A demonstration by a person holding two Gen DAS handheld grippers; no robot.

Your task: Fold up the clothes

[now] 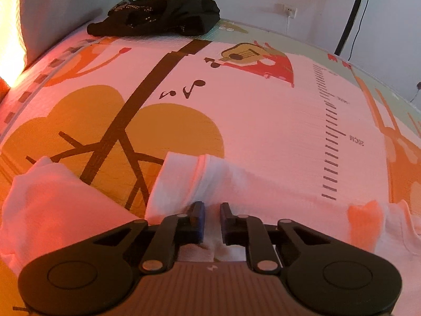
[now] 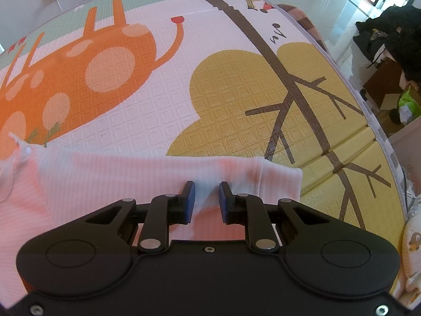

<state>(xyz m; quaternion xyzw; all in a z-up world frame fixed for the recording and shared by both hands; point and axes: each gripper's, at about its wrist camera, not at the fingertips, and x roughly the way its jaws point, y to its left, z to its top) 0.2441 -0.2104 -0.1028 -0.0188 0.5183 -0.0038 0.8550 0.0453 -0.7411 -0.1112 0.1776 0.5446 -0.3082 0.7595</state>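
A white-pink ribbed garment lies on a patterned play mat. In the left wrist view its sleeve cuff (image 1: 184, 179) lies just beyond my left gripper (image 1: 211, 210), whose jaws stand a small gap apart with cloth between and under them. A second fold of the garment (image 1: 52, 200) lies at the left. In the right wrist view the garment (image 2: 105, 173) spreads left, and its cuff (image 2: 279, 181) lies to the right of my right gripper (image 2: 206, 189). The right jaws are apart with a raised pinch of cloth between them.
The play mat (image 2: 236, 92) shows a tree and an orange animal. A black garment (image 1: 158, 17) lies at the mat's far edge by a white wall. A lamp stand (image 1: 350, 26) stands far right. Boxes and dark clothes (image 2: 389, 52) sit beyond the mat's right edge.
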